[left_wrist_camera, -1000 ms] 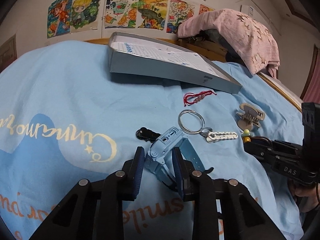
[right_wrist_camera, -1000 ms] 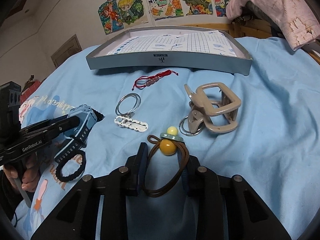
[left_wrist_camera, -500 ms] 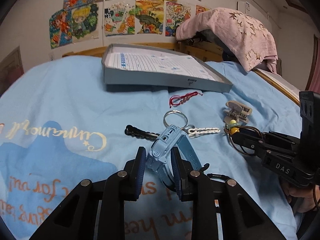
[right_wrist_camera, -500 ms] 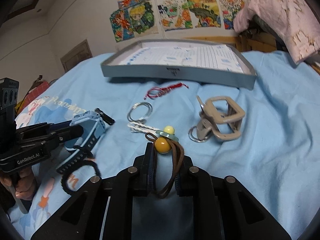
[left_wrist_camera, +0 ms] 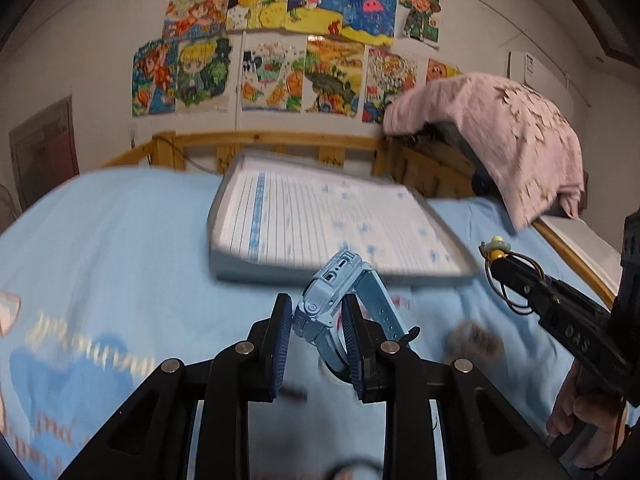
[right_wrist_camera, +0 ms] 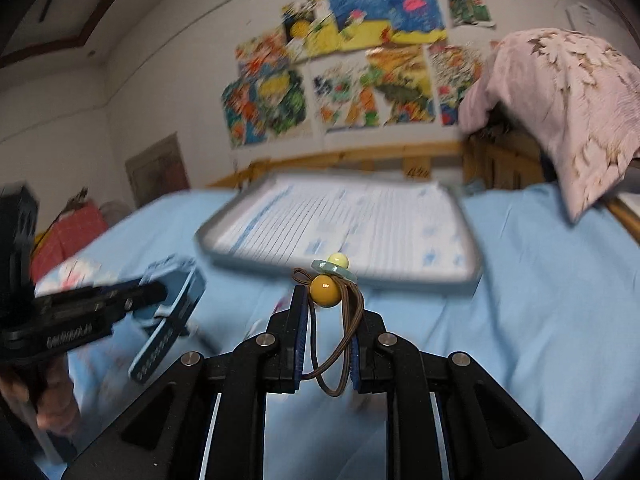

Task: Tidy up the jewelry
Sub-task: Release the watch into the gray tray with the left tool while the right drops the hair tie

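1. Clamping the pale blue plastic wristwatch (left_wrist_camera: 336, 300) in the left gripper (left_wrist_camera: 316, 334) jaws, clear of the light blue bed sheet (left_wrist_camera: 120, 232).
2. Pinching the brown cord hair tie with yellow bead (right_wrist_camera: 326, 292) in the right gripper (right_wrist_camera: 326, 340) jaws.
3. Carrying both toward the shallow grey tray (left_wrist_camera: 224, 256); next, likely lowering over it, then parting jaws.

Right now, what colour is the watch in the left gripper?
Light blue watch, clearest in the left wrist view.
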A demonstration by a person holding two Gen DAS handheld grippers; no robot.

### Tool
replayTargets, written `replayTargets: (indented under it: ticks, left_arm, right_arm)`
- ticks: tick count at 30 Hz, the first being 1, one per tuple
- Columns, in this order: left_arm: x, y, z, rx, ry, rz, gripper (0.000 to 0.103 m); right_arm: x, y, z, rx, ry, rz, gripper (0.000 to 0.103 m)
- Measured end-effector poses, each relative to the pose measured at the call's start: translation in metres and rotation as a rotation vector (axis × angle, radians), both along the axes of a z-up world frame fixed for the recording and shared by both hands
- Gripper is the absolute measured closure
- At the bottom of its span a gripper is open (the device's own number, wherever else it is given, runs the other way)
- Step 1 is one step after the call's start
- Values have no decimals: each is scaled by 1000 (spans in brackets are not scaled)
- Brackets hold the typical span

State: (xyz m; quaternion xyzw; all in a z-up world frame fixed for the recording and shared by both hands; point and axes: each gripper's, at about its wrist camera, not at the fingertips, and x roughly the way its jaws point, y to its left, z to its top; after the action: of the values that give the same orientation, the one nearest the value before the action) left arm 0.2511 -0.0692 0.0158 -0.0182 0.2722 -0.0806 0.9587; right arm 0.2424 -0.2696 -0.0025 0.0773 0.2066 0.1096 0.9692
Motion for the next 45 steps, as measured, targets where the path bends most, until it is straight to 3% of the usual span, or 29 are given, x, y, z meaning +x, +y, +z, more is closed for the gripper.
replayTargets:
  ticks: [7,14,19,26,29,31,34,38,40,41,45]
  left_arm:
    - [67,-23,7,15,-14,33,79]
    - [119,-47,-18,59,60,82,79]
    - [129,-53,-34,49,88,116,79]
    - [128,-52,-34,-6,83,136,79]
    - [127,-47,-35,-26,86,148,63]
    - [122,-45,-33,-27,68,158,38]
    - [109,-44,-26,-8,18,166,33]
    - [84,-41,-11,4,-28,167,21]
    - [69,-39,-1,0,-62,169,6]
    - [63,-37,4,-2,-77,170,3]
    - [20,-28,29,-29,-176,190,0]
  right_arm:
    - [77,-28,15,72,16,-44,87]
    - [118,-43,-11,44,64,-90,87]
    - [131,-49,-39,19,106,-71,87]
    - [137,-49,-53,31,126,-48,87]
    - [140,-52,-55,42,136,-52,85]
    - [140,-53,-54,46,134,-57,82]
    - [136,-52,-51,39,125,-63,72]
    - [124,-52,-37,11,91,-86,66]
    - [113,-53,-26,11,61,-98,51]
    - [106,-54,-20,16,45,-102,49]
    - [71,-56,10,17,-39,-128,28]
